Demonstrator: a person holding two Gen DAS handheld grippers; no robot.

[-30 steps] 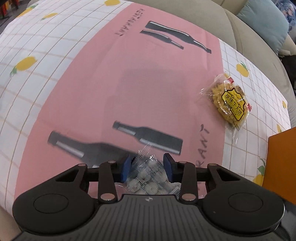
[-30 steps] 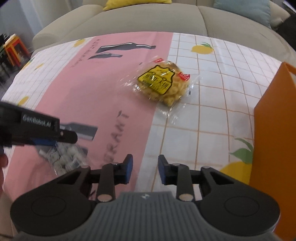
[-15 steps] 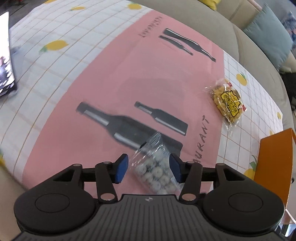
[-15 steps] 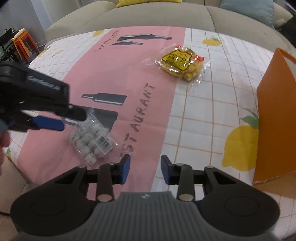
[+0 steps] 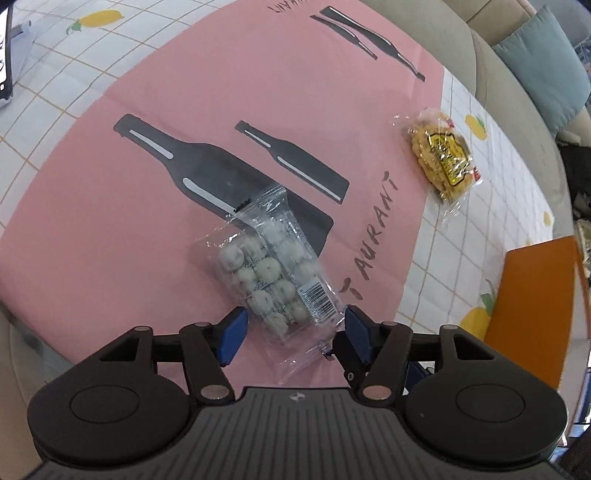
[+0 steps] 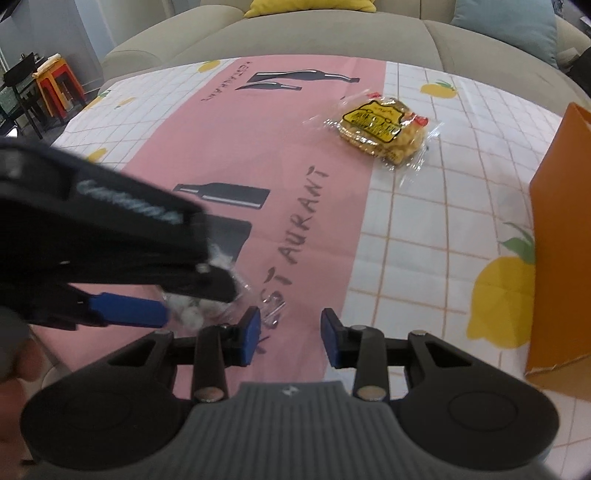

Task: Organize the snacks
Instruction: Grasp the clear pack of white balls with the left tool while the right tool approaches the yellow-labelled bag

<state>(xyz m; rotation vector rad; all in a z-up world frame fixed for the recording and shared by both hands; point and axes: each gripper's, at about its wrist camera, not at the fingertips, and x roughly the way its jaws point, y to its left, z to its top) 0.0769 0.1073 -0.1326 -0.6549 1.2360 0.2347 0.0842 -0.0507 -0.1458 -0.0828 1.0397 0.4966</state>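
Observation:
A clear packet of white round candies point(image 5: 273, 275) lies on the pink strip of the tablecloth, its near end between the blue pads of my left gripper point(image 5: 293, 332). The jaws are opening and neither pad presses on the packet. In the right wrist view the left gripper point(image 6: 192, 291) crosses from the left and hides most of the candy packet point(image 6: 188, 314). My right gripper point(image 6: 290, 338) hovers over the cloth just right of it, jaws a little apart with nothing between them. A yellow-labelled snack bag point(image 5: 441, 158) point(image 6: 384, 129) lies farther off.
An orange paper bag point(image 6: 561, 236) point(image 5: 535, 310) stands at the right on the table. A beige sofa point(image 6: 332, 33) with a teal cushion runs behind the table. A dark device point(image 5: 5, 48) lies at the far left. Red stools point(image 6: 59, 85) stand beyond the table.
My left gripper's jaws have spread apart and let go of the candy packet, which now lies on the cloth. The right gripper has drawn back, so the snack bag looks farther off.

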